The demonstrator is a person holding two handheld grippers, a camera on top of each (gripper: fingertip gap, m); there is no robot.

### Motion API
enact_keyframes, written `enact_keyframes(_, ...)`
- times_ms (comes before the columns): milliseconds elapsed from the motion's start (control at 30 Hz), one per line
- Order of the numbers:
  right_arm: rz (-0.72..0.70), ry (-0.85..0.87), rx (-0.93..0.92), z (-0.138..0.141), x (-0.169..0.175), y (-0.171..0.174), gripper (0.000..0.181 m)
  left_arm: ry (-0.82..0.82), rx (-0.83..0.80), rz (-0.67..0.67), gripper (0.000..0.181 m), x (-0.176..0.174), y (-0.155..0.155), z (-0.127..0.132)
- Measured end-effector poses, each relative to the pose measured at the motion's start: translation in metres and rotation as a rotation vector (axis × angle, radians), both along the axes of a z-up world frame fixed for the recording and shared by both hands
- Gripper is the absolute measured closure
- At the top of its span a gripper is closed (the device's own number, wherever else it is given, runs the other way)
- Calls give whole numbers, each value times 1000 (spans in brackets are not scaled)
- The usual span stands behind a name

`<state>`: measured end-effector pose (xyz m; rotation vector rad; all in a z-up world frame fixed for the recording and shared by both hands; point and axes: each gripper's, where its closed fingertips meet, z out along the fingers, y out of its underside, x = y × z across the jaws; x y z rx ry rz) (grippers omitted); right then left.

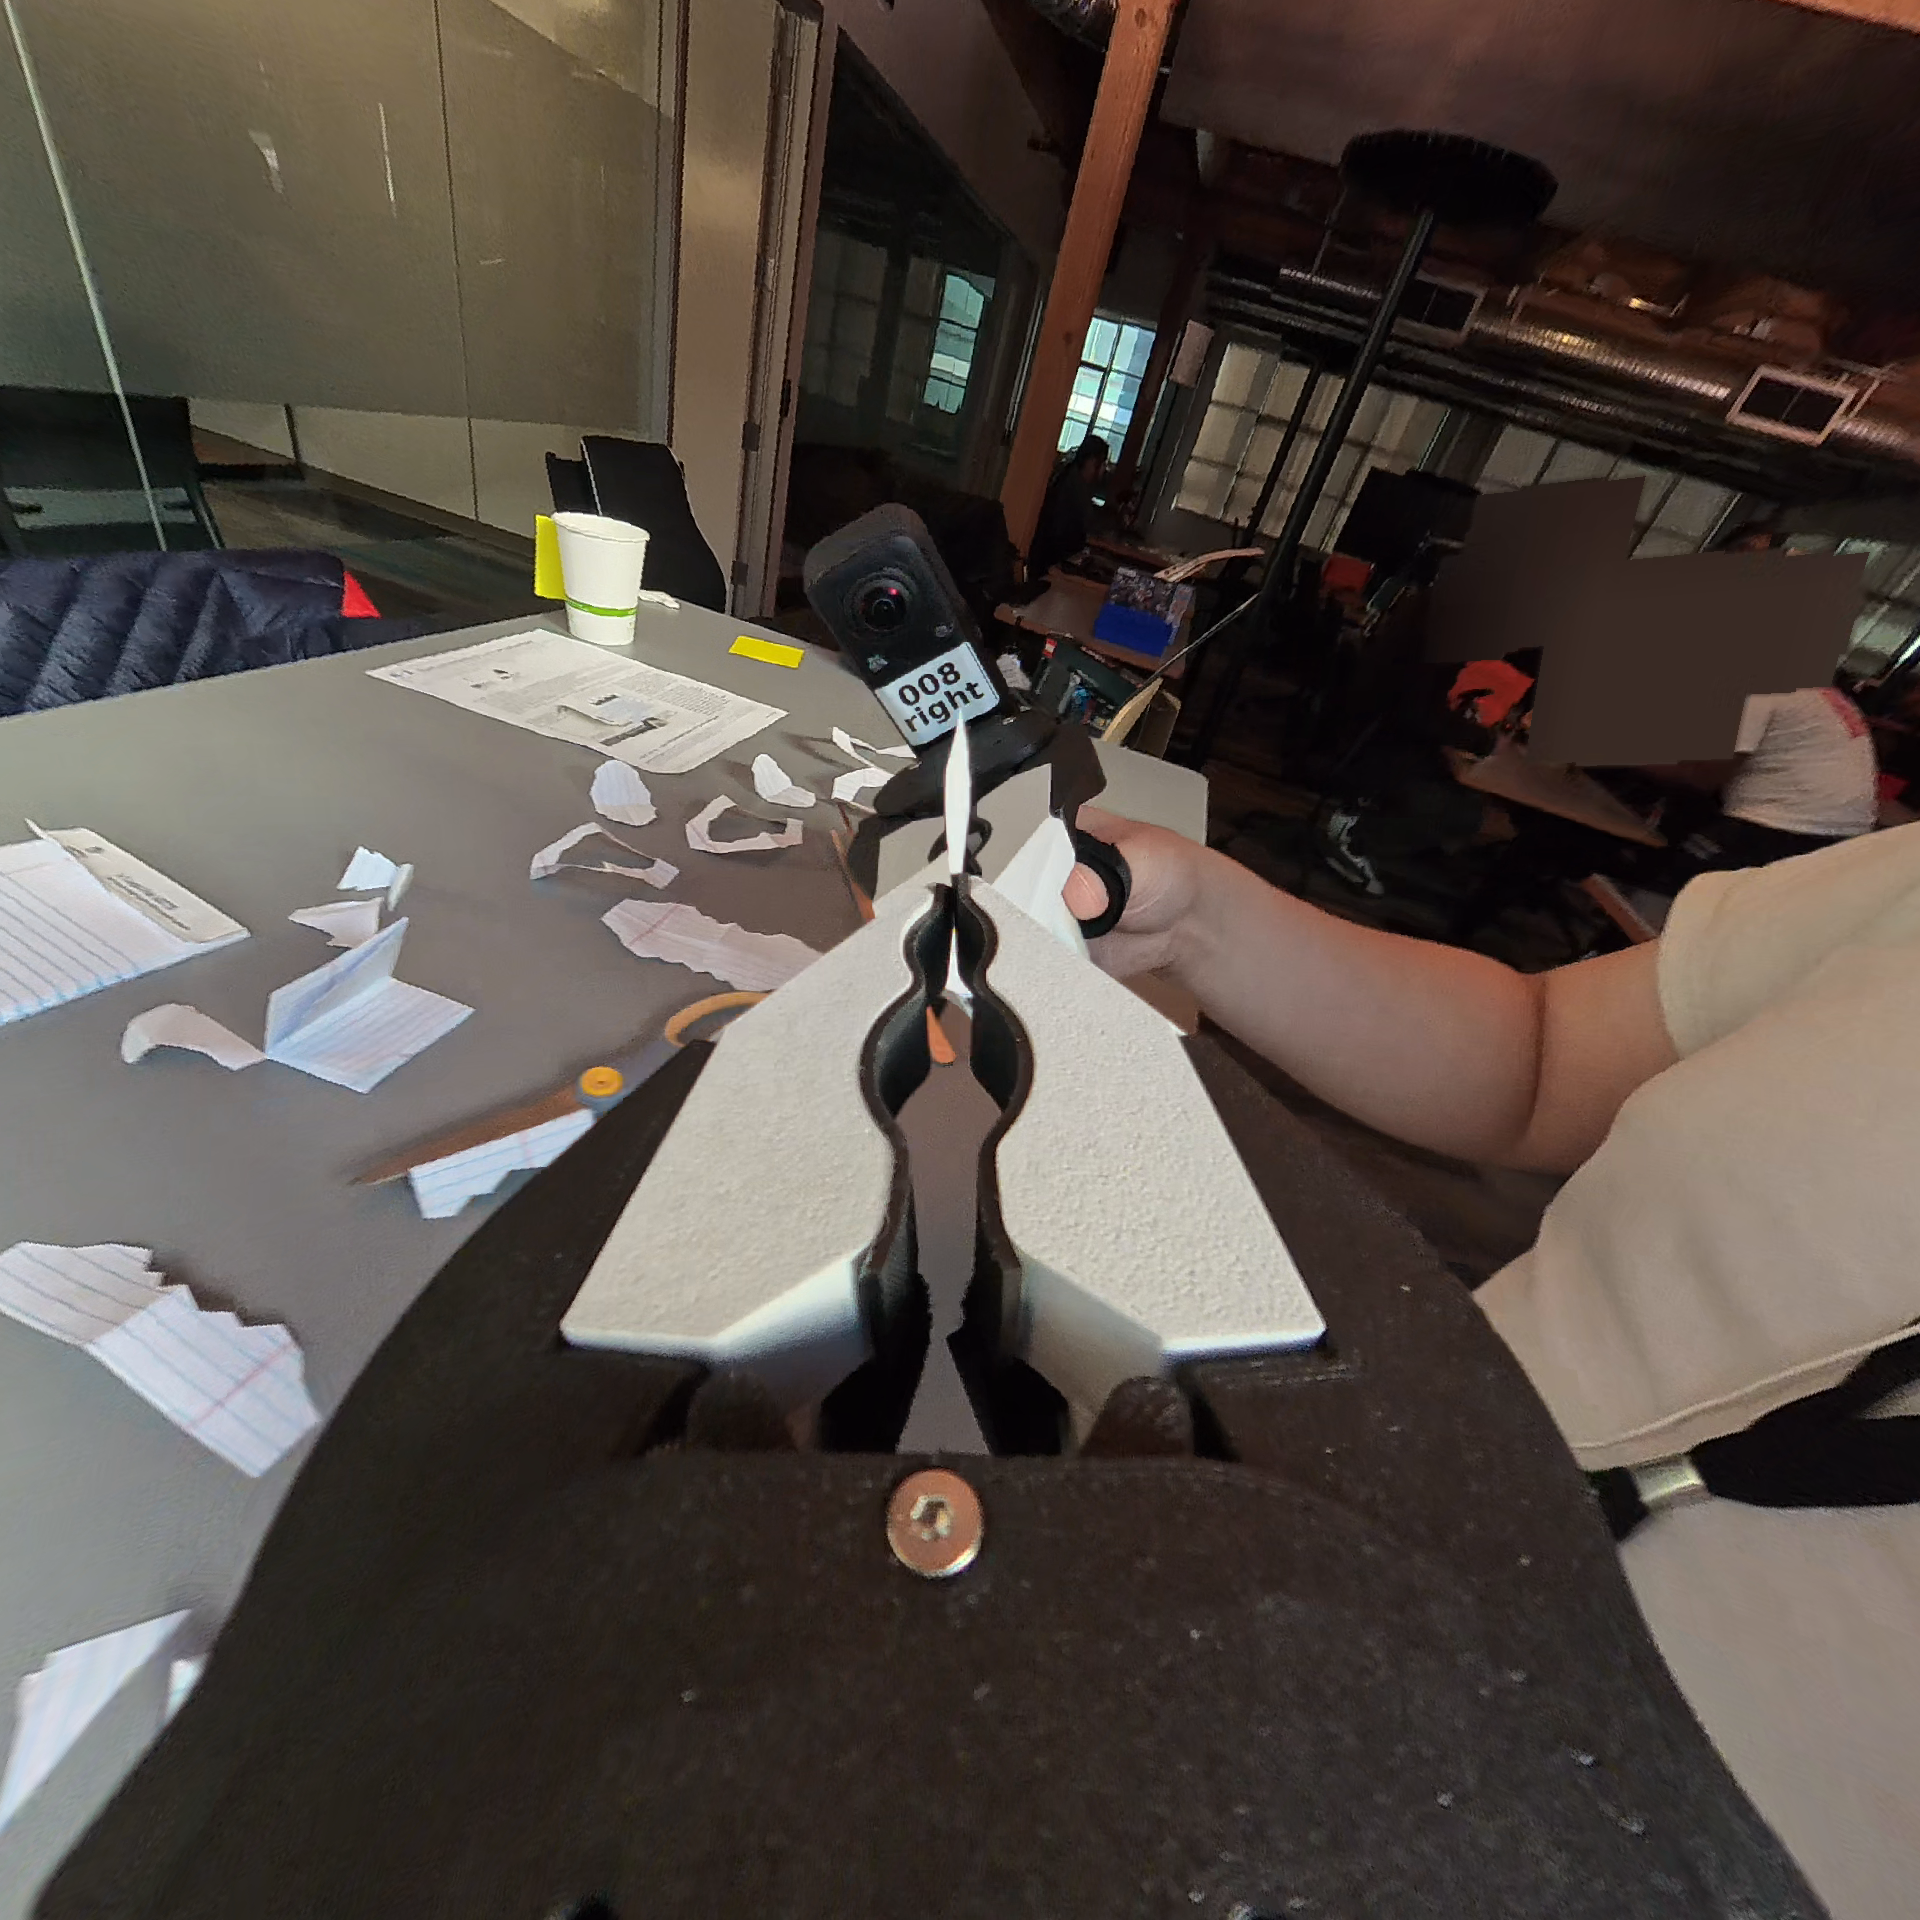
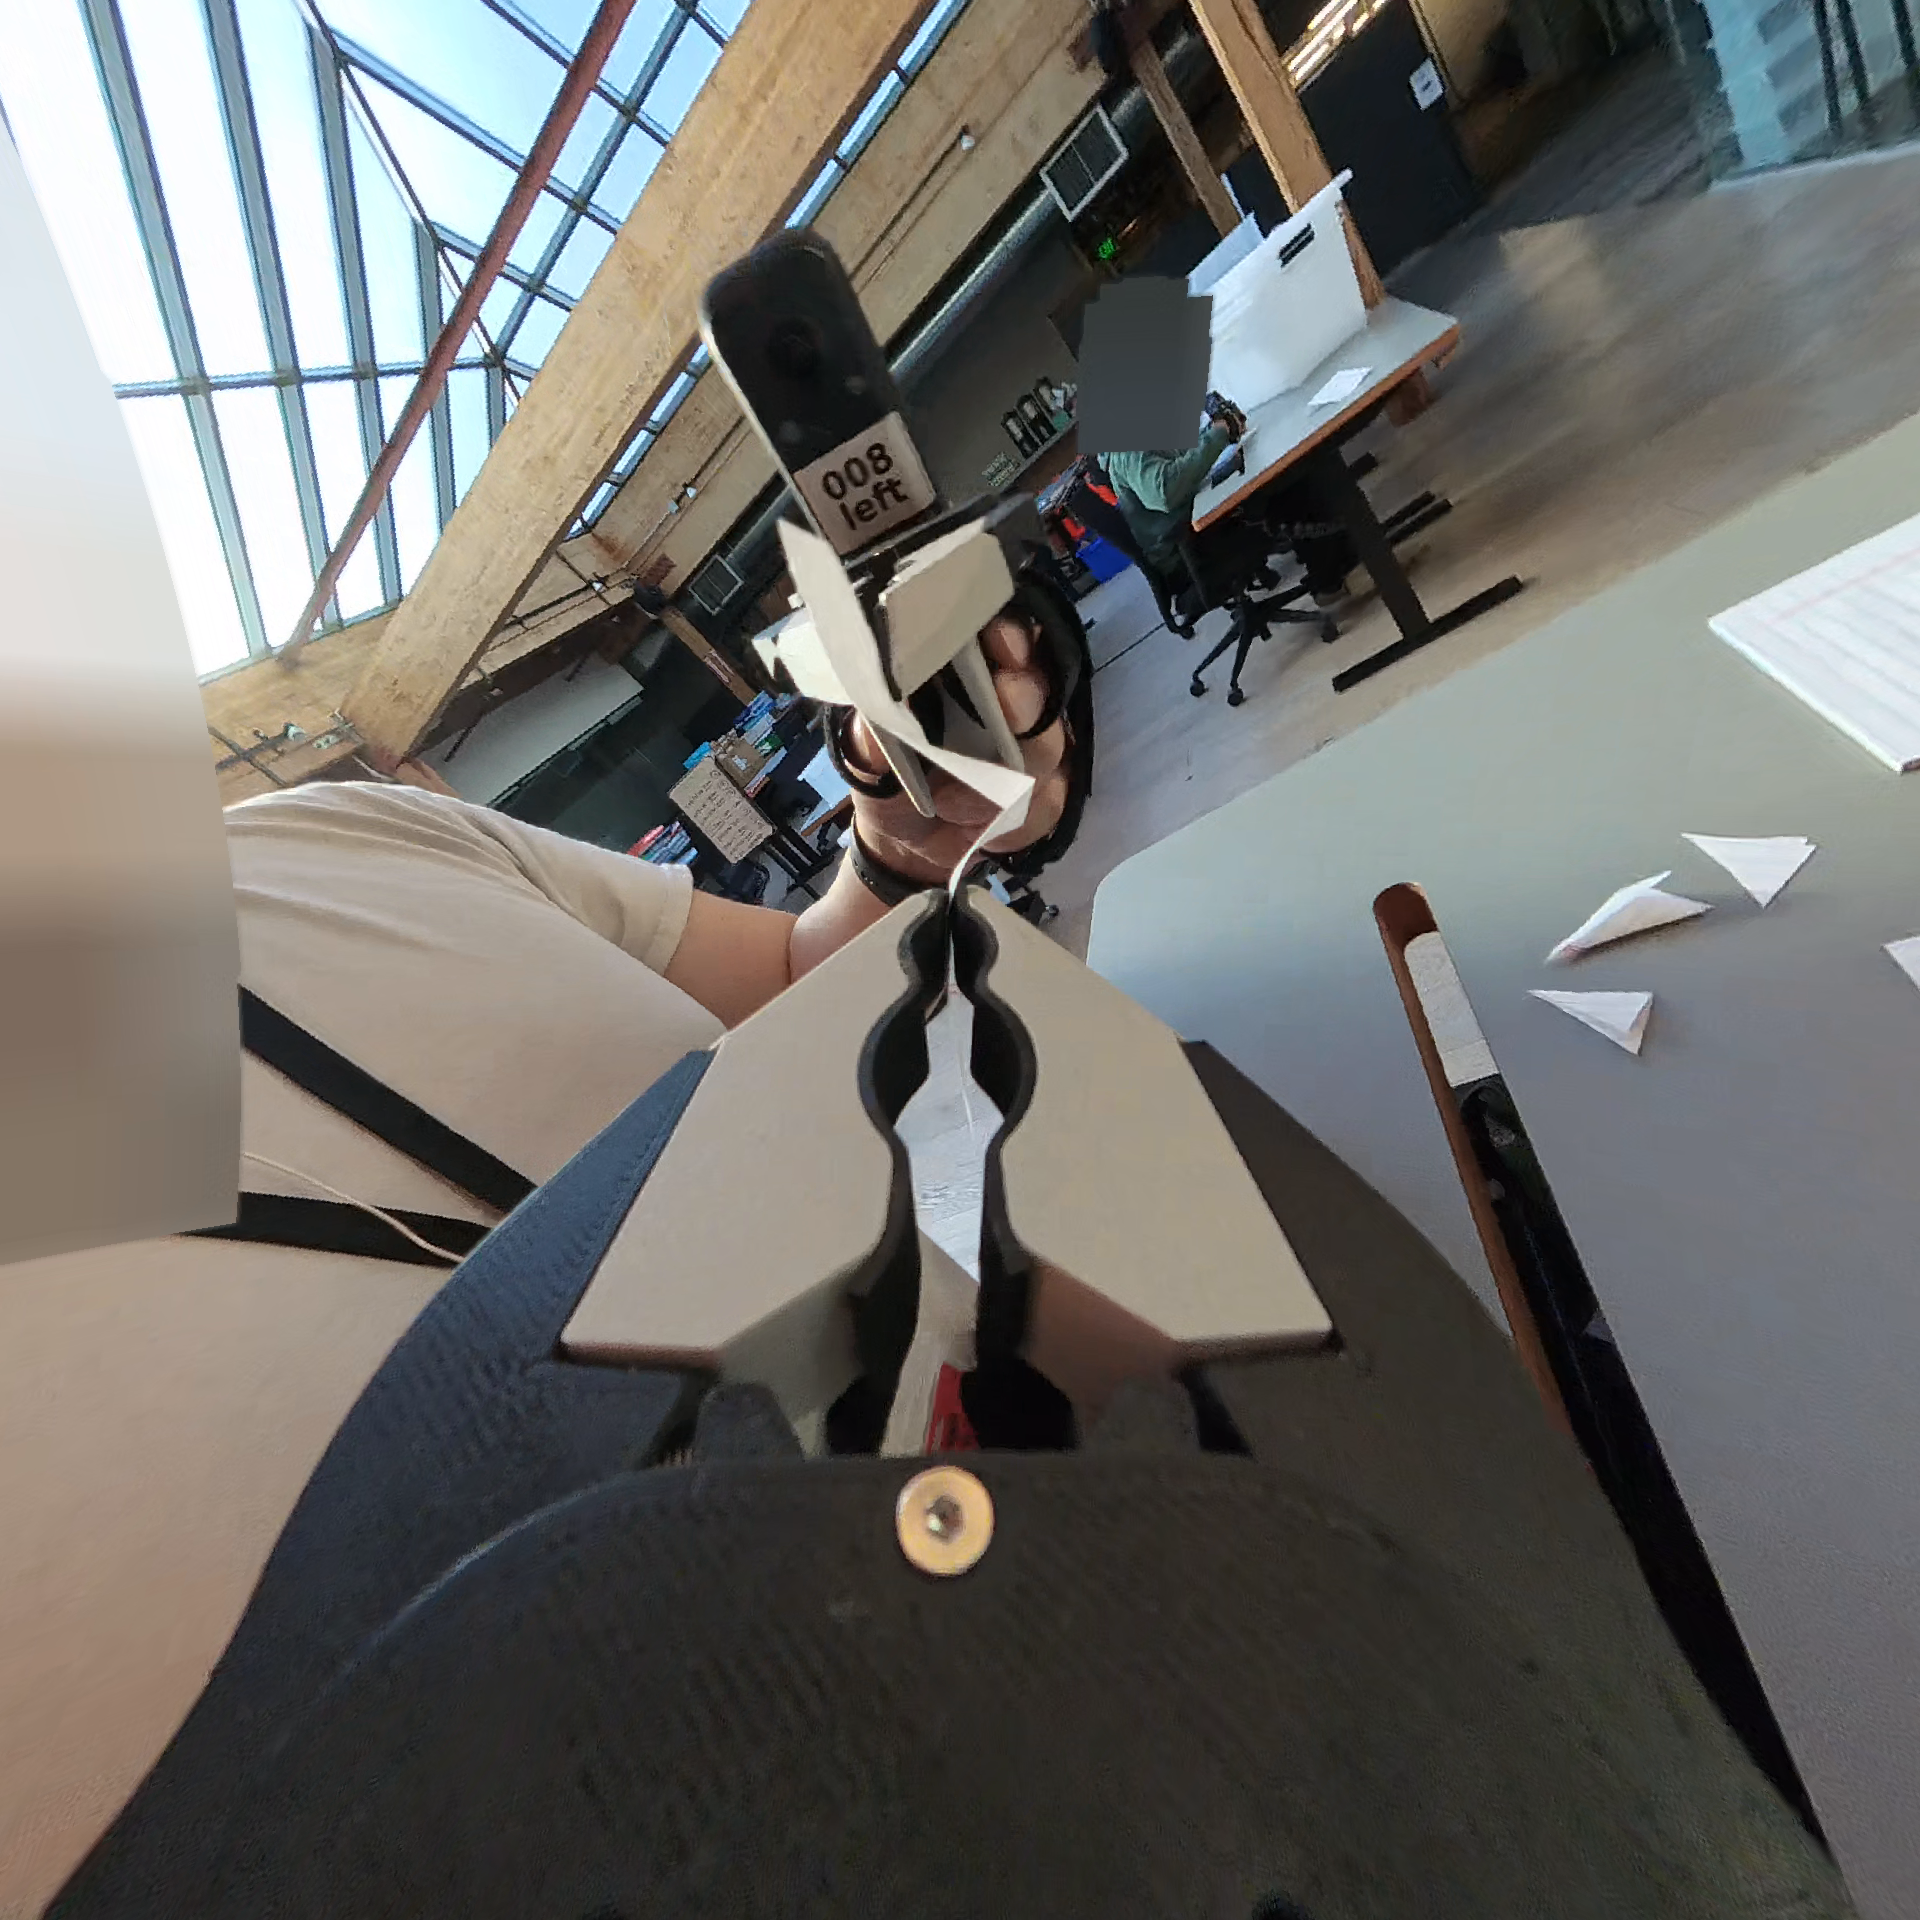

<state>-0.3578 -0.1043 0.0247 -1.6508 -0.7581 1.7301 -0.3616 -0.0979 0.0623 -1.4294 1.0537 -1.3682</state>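
Between my two grippers, lifted clear above the grey counter [image 1: 312,790], hangs a thin white paper strip [image 2: 904,717], and that is the thing to watch. My left gripper [image 1: 954,894] has its jaws clenched on one end of it; in the left wrist view the paper runs edge-on, a slim white sliver rising out of the closed tips. My right gripper [image 2: 951,904] is likewise pinched shut on the other end, and from its camera the strip twists and curls away toward the far gripper, slack, not taut, I'd say. The two tools face each other, close, so each end stays gripped while the middle hangs free off the counter, as I read it. A hand [image 1: 1132,894] shows behind the far gripper in the left wrist view, wrapped in its finger loops. Down on the counter to the left lie torn lined-paper scraps [image 1: 343,1008], well apart from both grippers, with orange-handled scissors [image 1: 582,1101] lying just beside the near scraps. Farther back sit a printed sheet [image 1: 582,696], a white paper cup [image 1: 601,577] and a yellow sticky note [image 1: 767,651]. At far left a lined pad [image 1: 73,914] rests flat. From the right wrist view, small folded paper triangles [image 2: 1621,914] are scattered on the counter at right, untouched.
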Motion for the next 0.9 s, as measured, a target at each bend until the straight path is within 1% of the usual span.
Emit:
enact_keyframes(67,27,-28,86,1,6,-16,181,-39,-86,-14,181,4,-8,5)
enact_keyframes(133,54,-59,138,-1,13,-34,181,-90,-167,26,181,7,-9,9)
enact_keyframes(167,49,-65,126,-2,18,-40,181,-126,-202,45,181,10,-10,12)
enact_keyframes(233,33,-47,21,-3,31,-48,181,-179,-268,34,152,20,-23,17)
enact_keyframes(300,26,23,-79,1,46,-59,181,-135,-283,11,137,39,-47,7)
enact_keyframes(367,2,24,-109,-3,62,-72,181,-57,-250,19,123,63,-72,-9)
enact_keyframes(400,-12,11,-120,-7,69,-78,181,-15,-228,17,123,77,-85,-17)
enact_keyframes(467,-25,32,-167,-8,82,-91,181,67,-148,36,126,104,-104,-33)
enact_keyframes(533,-18,81,-205,-5,94,-103,181,122,-46,93,132,123,-112,-42)
enact_keyframes(567,-19,80,-210,-7,100,-109,181,128,-2,117,136,129,-114,-43)
enact_keyframes(633,-27,61,-221,-13,109,-119,181,112,44,140,145,138,-118,-38)
enact_keyframes(667,-27,66,-236,-14,113,-123,181,115,48,127,145,142,-122,-36)
enact_keyframes(767,-35,139,-306,-9,129,-129,181,116,25,24,133,149,-145,-31)
enact_keyframes(800,-43,149,-321,-9,133,-130,181,138,46,21,129,150,-148,-33)
enact_keyframes(833,-54,150,-327,-10,136,-132,181,177,88,46,126,150,-147,-39)
enact_keyframes(900,-51,121,-322,-13,138,-139,181,258,196,96,128,153,-145,-49)
